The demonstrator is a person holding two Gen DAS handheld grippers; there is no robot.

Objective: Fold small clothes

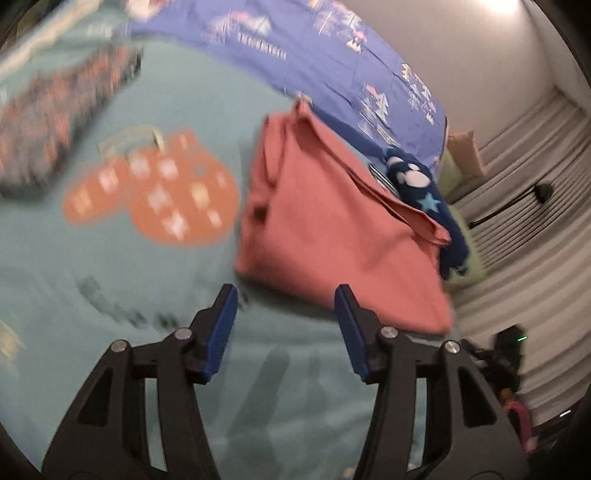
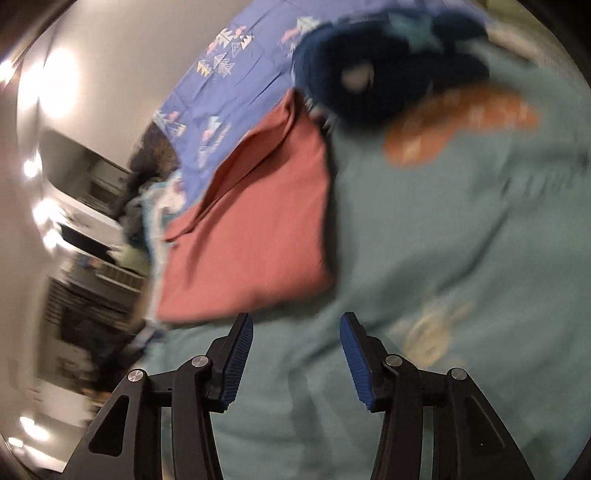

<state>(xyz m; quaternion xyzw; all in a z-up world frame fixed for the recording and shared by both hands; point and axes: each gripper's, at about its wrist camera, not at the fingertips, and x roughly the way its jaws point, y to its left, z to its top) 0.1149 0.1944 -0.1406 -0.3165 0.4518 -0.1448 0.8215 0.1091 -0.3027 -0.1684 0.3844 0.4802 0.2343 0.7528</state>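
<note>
Clothes: teal garment (image 1: 155, 295) with orange print spread flat across lower frame, under both grippers. Left gripper (image 1: 284, 299) released, nothing between pads; right gripper (image 2: 295, 325) likewise released, empty. Beyond, folded salmon-pink garment (image 1: 332, 236) mid-frame. Farther, navy star-print piece (image 1: 424, 184), then blue patterned sheet (image 1: 295, 33) at top.

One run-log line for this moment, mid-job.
left tongs: open, empty | right tongs: open, empty | pink folded garment: on teal blanket, untouched | navy garment: behind it
</note>
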